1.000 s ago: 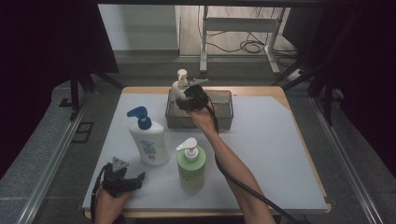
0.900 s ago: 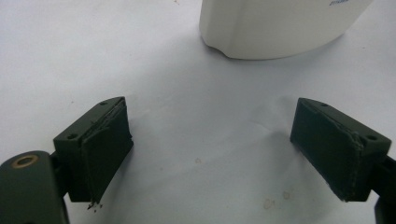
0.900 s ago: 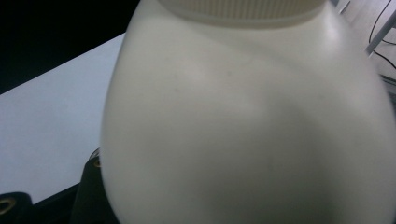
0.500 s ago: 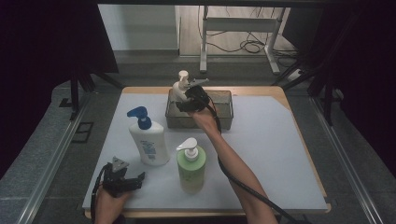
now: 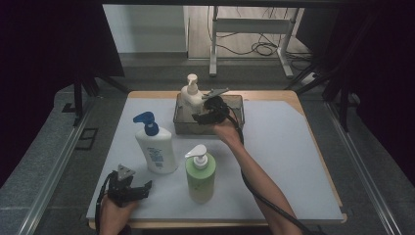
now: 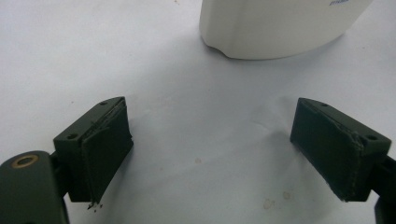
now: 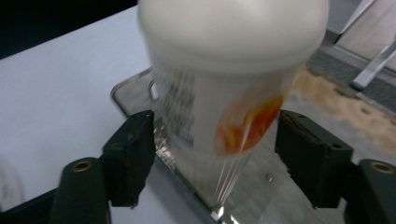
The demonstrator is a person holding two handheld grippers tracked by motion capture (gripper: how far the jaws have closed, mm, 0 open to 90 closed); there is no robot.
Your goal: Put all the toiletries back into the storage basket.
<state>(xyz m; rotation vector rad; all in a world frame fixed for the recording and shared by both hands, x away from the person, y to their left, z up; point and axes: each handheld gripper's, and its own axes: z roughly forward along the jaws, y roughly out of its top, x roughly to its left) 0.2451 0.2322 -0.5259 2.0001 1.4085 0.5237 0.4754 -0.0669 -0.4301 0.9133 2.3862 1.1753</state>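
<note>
White tabletop [image 5: 293,161] lies bare rightward; right hand-held gripper [image 5: 208,112], just opening, straddles cream bottle [image 5: 191,95] loosely.

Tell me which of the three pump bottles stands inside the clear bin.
The cream-white pump bottle at the bin's left end; the blue-capped bottle and the green bottle stand on the table.

- White bottle with a blue pump [image 5: 155,147] stands upright on the table [image 5: 293,161].
- Green bottle with a white pump [image 5: 200,174] stands just beside it, nearer the front edge.
</note>
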